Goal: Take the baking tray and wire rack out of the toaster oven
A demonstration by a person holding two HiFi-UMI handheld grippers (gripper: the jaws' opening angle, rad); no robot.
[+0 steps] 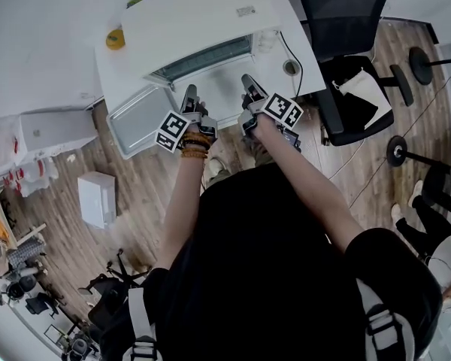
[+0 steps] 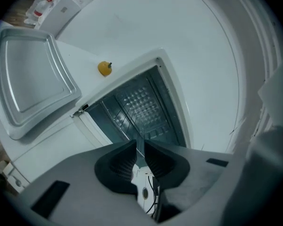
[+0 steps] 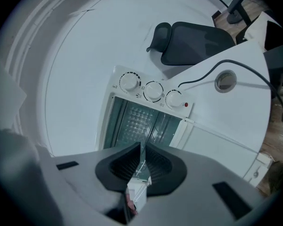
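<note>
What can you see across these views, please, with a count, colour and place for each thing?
toaster oven: one, white, on the table, door open
knobs: three, white, on the oven's front
wire rack: one, metal, seen edge-on, runs from the oven cavity to both grippers
baking tray: one, silver, empty, on the table left of the oven
yellow object: one, small, on the table beside the oven
table: one, white
cable: one, black, runs across the table
office chair: one, black, right of the table
box: one, white, on the wood floor
left gripper: grey, jaws closed on the rack
right gripper: grey, jaws closed on the rack
</note>
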